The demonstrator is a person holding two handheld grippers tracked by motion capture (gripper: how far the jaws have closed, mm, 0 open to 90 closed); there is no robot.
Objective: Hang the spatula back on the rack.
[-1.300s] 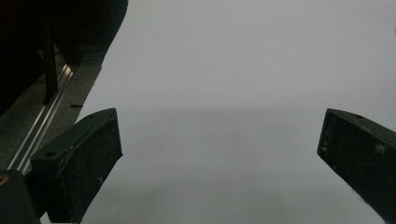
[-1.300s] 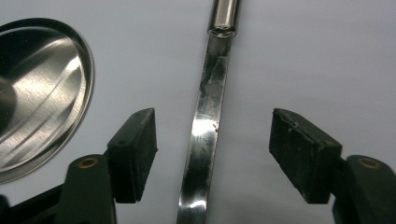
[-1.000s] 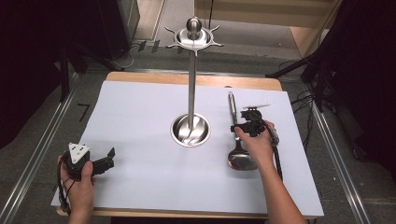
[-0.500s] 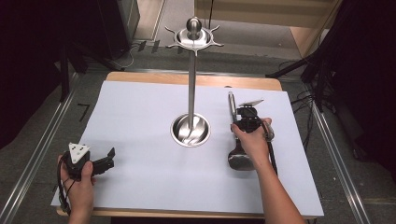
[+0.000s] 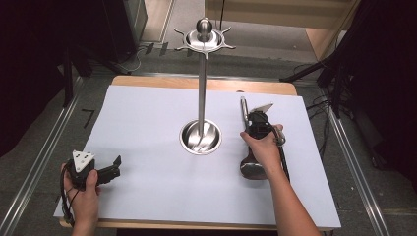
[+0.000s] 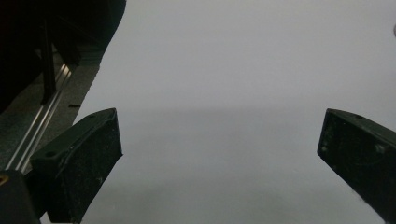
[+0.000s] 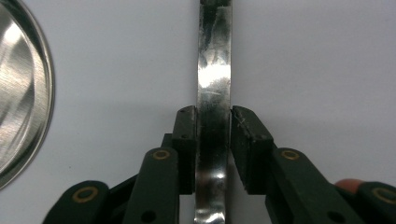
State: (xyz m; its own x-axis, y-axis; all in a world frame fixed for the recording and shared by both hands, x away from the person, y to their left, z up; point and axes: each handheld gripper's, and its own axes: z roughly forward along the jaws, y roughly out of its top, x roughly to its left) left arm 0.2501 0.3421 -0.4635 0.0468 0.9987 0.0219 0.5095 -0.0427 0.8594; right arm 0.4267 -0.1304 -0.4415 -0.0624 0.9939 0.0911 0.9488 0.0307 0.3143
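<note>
Steel ladle (image 5: 248, 147): flat on the table (image 5: 147, 196) near its right edge, long axis front-to-back, handle toward the far edge, bowl toward the front. Right gripper (image 7: 213, 126): jaws clamped on its handle, contact clear in the right gripper view. Left gripper (image 6: 219, 140): jaws wide, front-left corner. Stand (image 5: 201, 88): centre.

Open white sheet (image 5: 147, 123) everywhere, save the tall steel stand (image 5: 201, 98) mid-table

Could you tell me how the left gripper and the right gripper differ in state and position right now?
The left gripper has its jaws wide apart over bare white paper; the right gripper has its jaws closed on the ladle handle. The left sits near the table's front corner; the right is beside the stand's base. Both are hand-held.
</note>
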